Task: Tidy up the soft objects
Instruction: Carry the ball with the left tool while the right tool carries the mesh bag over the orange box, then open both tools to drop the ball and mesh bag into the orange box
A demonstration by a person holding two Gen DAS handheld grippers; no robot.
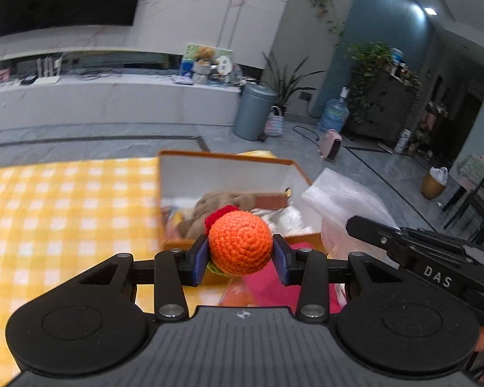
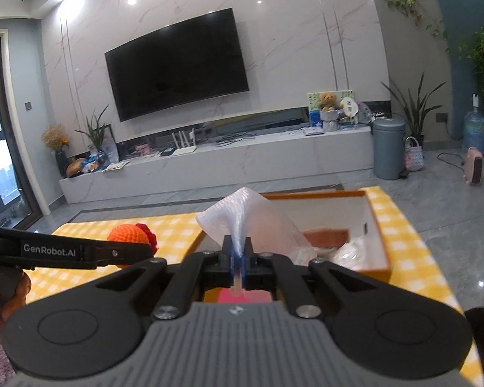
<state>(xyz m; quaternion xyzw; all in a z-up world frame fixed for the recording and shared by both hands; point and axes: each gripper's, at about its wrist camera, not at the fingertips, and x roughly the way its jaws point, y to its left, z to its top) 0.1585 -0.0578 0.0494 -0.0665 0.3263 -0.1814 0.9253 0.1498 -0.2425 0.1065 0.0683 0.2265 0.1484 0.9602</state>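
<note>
My left gripper (image 1: 241,253) is shut on an orange crocheted ball (image 1: 240,242) with a red tuft, held above the near edge of an orange open box (image 1: 224,156). The ball also shows in the right wrist view (image 2: 127,237). My right gripper (image 2: 238,258) is shut on a sheet of white bubble wrap (image 2: 245,216), held up over the box (image 2: 376,222). The wrap shows in the left wrist view (image 1: 345,200) at the right of the box. In the box lie a brown plush thing (image 1: 222,204) and clear plastic wrap (image 1: 287,217).
The box stands on a yellow checked cloth (image 1: 64,206). A pink thing (image 1: 264,285) lies under my left gripper. Beyond the table are a grey floor, a grey bin (image 1: 253,111), a TV bench (image 2: 242,154) and a small pink heater (image 1: 330,143).
</note>
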